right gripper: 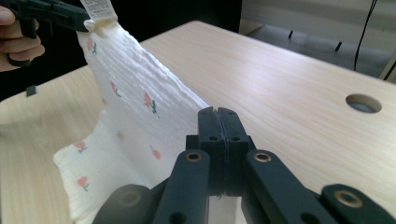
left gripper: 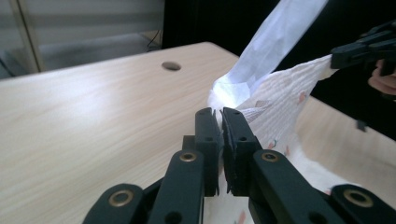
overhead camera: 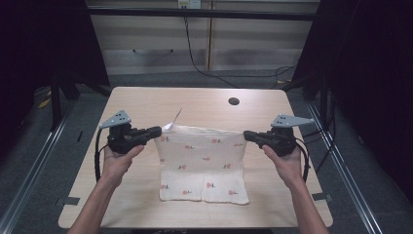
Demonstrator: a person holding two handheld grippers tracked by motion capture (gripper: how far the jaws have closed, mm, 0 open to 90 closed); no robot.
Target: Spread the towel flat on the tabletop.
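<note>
A white cloth [overhead camera: 202,161] printed with small red flowers is held up by its two far corners, stretched between the grippers, its near part lying folded on the table. My left gripper [overhead camera: 157,130] is shut on the cloth's left corner [left gripper: 219,116], where a white care label [left gripper: 275,42] sticks up. My right gripper [overhead camera: 247,135] is shut on the right corner; the cloth [right gripper: 135,116] hangs away from its closed jaws toward the other gripper [right gripper: 51,11]. In the left gripper view the other gripper [left gripper: 364,49] pinches the far corner.
The light wooden table [overhead camera: 146,102] has a round cable hole [overhead camera: 234,101] near its far edge. Metal rails run along the floor on both sides, and a cabinet with a trailing black cable stands behind the table.
</note>
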